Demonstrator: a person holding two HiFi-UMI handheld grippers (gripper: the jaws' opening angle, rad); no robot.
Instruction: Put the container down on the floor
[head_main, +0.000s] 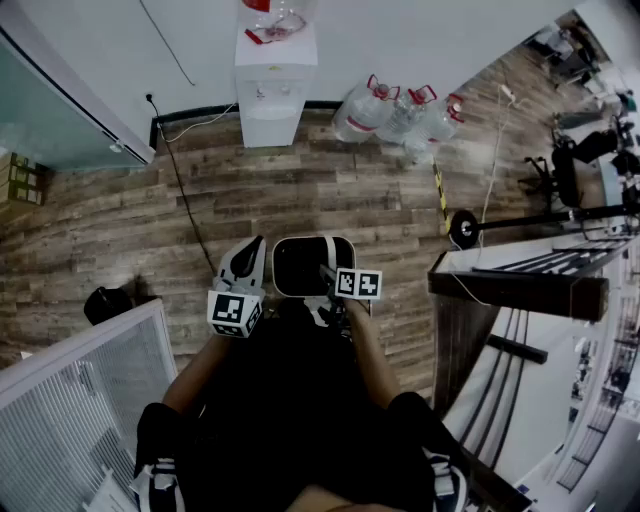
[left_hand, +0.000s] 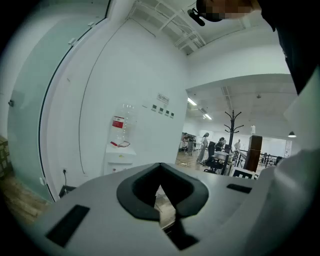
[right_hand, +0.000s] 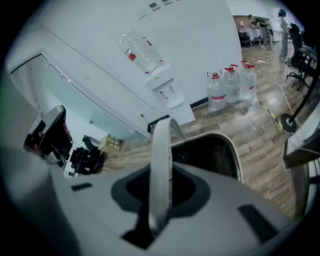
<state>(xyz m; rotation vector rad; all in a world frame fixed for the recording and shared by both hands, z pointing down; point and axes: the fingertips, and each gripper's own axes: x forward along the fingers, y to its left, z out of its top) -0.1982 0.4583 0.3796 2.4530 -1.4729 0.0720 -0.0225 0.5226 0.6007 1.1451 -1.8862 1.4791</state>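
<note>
The container (head_main: 312, 265) is a white bin with a dark inside, seen from above over the wooden floor in front of me. My right gripper (head_main: 328, 272) is shut on its near right rim. In the right gripper view the white rim (right_hand: 161, 150) stands upright between the jaws of the right gripper (right_hand: 161, 192), with the bin's dark inside (right_hand: 210, 155) beyond. My left gripper (head_main: 245, 270) is beside the bin's left side, apart from it. The jaws of the left gripper (left_hand: 162, 200) stand a narrow slit apart with nothing between them. Whether the bin touches the floor I cannot tell.
A white water dispenser (head_main: 275, 85) stands at the far wall, with large water bottles (head_main: 400, 115) to its right. A black cable (head_main: 185, 190) runs across the floor. A glass partition (head_main: 80, 400) is at the near left, a dark desk (head_main: 520, 285) at the right.
</note>
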